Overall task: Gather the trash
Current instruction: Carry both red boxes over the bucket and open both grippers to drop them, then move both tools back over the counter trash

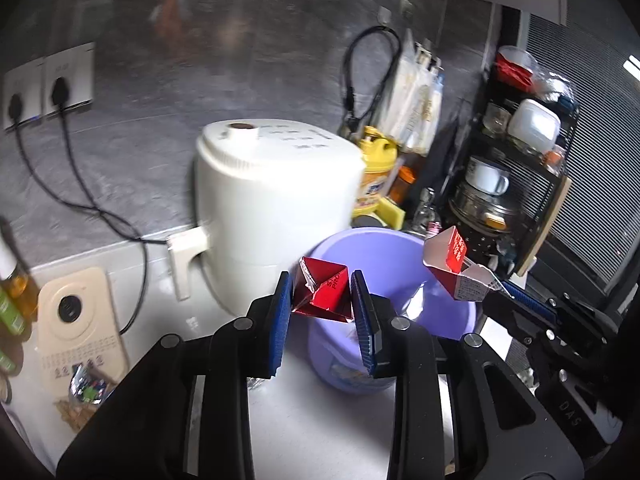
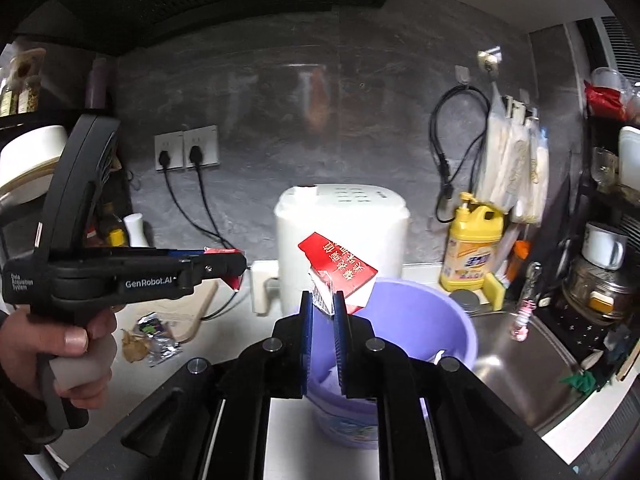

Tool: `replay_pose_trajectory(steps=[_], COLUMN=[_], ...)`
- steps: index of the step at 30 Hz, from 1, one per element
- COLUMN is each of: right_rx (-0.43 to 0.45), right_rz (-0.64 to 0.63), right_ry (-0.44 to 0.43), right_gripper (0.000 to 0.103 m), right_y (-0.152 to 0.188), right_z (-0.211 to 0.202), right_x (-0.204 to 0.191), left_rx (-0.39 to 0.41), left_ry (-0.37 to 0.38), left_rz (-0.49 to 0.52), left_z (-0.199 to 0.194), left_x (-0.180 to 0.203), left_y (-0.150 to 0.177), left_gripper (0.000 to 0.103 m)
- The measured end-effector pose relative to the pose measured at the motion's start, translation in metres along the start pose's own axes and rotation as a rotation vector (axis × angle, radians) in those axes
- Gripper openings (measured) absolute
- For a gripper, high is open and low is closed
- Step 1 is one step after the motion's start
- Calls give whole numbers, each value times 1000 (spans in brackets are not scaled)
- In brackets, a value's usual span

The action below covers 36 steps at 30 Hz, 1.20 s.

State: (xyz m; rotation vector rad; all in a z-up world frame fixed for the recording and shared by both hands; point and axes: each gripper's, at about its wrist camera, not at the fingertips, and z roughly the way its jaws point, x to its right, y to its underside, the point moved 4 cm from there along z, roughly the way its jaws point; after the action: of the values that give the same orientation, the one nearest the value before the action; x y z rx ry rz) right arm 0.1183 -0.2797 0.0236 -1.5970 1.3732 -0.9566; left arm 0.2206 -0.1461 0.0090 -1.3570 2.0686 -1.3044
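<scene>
Holding both red cartons over the purple bucket (image 1: 448,320), left gripper (image 1: 321,296) clamped on one crumpled red carton (image 1: 322,294), right gripper (image 2: 322,304) pinching another red carton (image 2: 340,270) by its corner, so either could slip past the rim onto the counter if released off-center.

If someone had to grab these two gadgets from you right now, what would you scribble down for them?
Left gripper: shut on a flattened red carton piece, at the near rim of the purple bucket.
Right gripper: shut on the other red-and-white carton, above the bucket's opening.
Done: both cartons picked up and brought to the bucket; some paper seems to lie inside already.
Left: drop both in, then fetch the crumpled foil wrapper and brown scraps on the counter left of the white cooker.
</scene>
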Motion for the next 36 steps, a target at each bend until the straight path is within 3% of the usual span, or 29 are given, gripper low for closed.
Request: replay_pose_trajectory(steps=[9,10,12,14,18,23,24,25,26,28,36], right_rx=[5,3,-2,-7,-21,-46,-62,-75,-68,-34,-71], right_rz=[25,29,34,38,52,78,86,92,97,83,65], right_ry=[96,104,119,130,137,129,132,135,138,119,-65], right_gripper=[11,11,11,11,12,15,34,73,85,89,95], right_y=[7,8,10,12,15,15,15,15,13,8,6], right_z=[-3,-2,-1,0,8,26,33,38,41,45,76], right_x=[35,38,44,49,55,56,57,55,53,41,-26], left_rx=[-56,-68,-86,-80,-88,-66,-60,-53,-49,-42,-7], left_ry=[83,94,120,125,115,43,27,3,-19,-62,-260], left_rz=[65,64,61,61,56,-7,-18,-34,-50,-76,-182], left_z=[52,58,69,73,75,60,57,51,45,34,-29], left_x=[39,42,48,50,42,2,-5,-16,-27,-46,-124], left_y=[-10,-9,-8,-8,-6,-3,-3,0,2,7,34], left_gripper=[32,34,60,69,72,80,83,84,85,86,96])
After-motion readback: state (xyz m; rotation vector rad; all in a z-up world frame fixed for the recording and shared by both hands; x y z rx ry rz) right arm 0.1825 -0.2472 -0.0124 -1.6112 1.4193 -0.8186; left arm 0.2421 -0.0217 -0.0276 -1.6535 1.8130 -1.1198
